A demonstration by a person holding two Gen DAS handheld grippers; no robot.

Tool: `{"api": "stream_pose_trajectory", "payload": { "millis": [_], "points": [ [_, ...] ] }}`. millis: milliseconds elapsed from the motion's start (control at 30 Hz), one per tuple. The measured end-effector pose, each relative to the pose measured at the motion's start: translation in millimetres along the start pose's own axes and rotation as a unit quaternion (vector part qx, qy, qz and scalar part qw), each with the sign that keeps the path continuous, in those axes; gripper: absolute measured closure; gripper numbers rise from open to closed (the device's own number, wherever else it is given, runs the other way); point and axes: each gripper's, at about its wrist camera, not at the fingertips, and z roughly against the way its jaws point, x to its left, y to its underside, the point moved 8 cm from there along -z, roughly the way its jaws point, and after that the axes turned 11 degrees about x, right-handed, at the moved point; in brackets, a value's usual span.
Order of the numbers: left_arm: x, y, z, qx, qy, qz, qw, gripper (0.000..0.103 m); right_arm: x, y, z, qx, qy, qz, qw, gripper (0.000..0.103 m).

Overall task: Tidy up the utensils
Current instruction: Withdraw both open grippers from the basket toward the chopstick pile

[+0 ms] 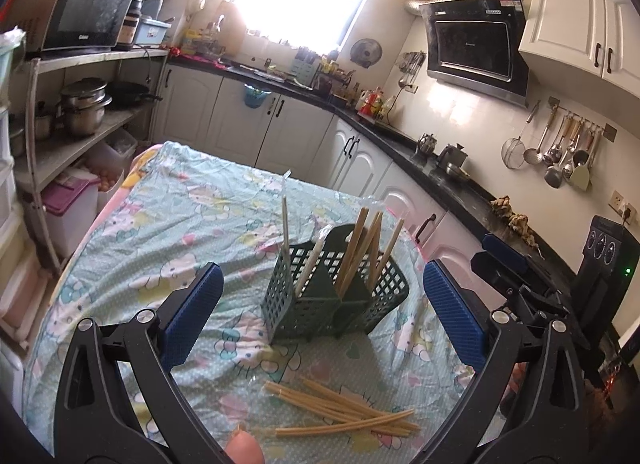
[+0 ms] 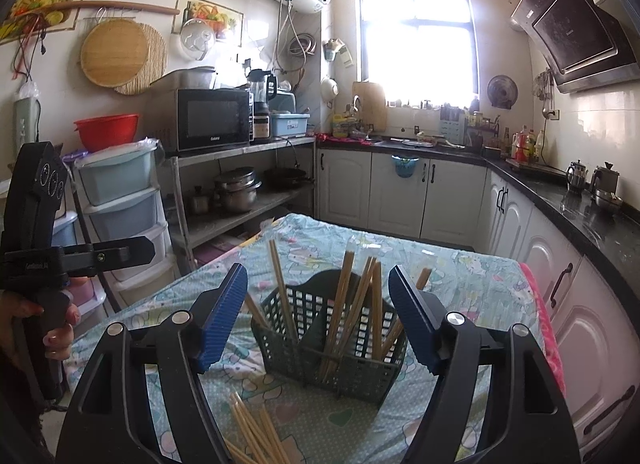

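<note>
I can read "Galanz" on the microwave [image 2: 214,119] front; lettering on my left gripper [image 2: 38,260] is too small to read.

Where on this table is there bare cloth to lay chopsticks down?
Free: the tablecloth left of and behind the green basket. Crowded: the near edge, where loose chopsticks lie in front of the basket between both open tools.

Each gripper, the left gripper [image 1: 320,304] and the right gripper [image 2: 318,316], had matte black arms with triangular cut-outs, round silver screw heads at the joints, and ribbed blue pads on its fingers [image 1: 194,314]. The left hand [image 2: 48,324] showed bare skin and glossy pinkish nails around a black handle bearing small white lettering.
</note>
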Motion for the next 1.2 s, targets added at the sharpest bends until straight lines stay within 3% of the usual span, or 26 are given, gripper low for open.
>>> {"api": "stream_pose_trajectory", "payload": {
  "millis": [1200],
  "points": [
    [36,81,-39,0.1,-0.037,0.03,0.9939,0.011,35,85,-39,0.123,-0.032,0.045,0.991,0.032]
  ]
}}
